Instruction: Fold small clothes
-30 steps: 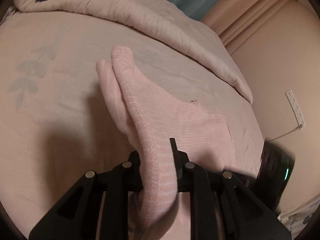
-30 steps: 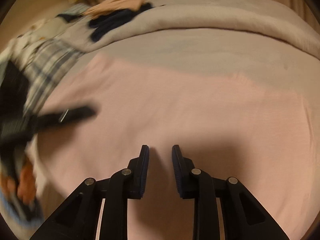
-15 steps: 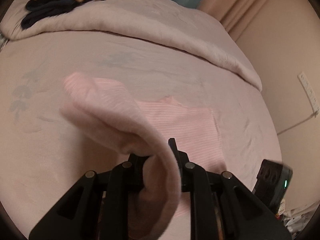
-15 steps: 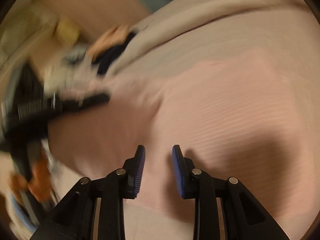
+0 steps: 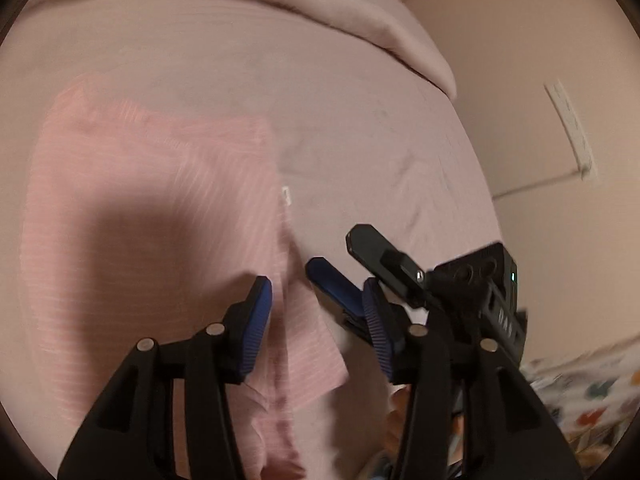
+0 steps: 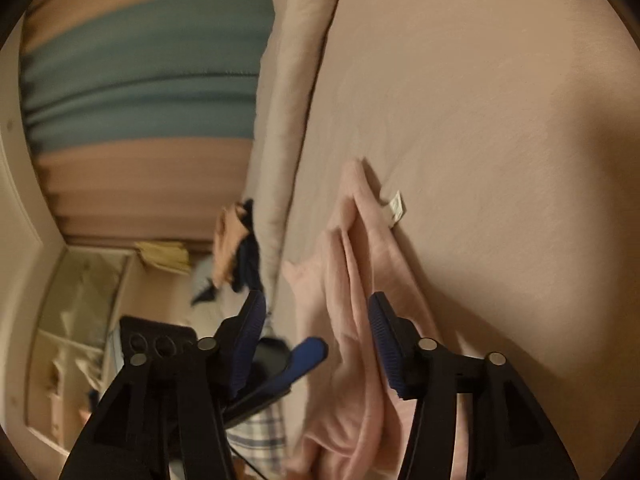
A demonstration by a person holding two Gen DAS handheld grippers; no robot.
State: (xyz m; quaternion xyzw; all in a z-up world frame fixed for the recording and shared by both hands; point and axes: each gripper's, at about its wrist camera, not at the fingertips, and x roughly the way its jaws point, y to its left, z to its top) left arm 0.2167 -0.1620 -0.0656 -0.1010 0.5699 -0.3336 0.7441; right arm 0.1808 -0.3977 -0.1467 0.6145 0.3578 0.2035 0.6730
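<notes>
The pink striped garment (image 5: pixel 152 208) lies spread on the pale pink bedsheet (image 5: pixel 360 128), one side folded over itself, a small white tag (image 5: pixel 285 194) sticking out at its right edge. The left gripper (image 5: pixel 318 320) points down over the garment's near right corner, and its jaws have just been opening: they stand apart now, the cloth lying under the gap, the blue pads clear of it. Right beside it, coming in from the right, is the right gripper (image 5: pixel 344 264), also parted. From the right hand's side the view is rolled over, the bed running up the frame; the right gripper (image 6: pixel 320 328) has likewise just been opening, its jaws wide, a ridge of pink fabric (image 6: pixel 352 280) lying between them with neither pad pressing on it. A rolled pink duvet (image 6: pixel 288 100) lies along the far edge of the bed, with a heap of dark and peach clothes (image 6: pixel 240 248) at its end.
</notes>
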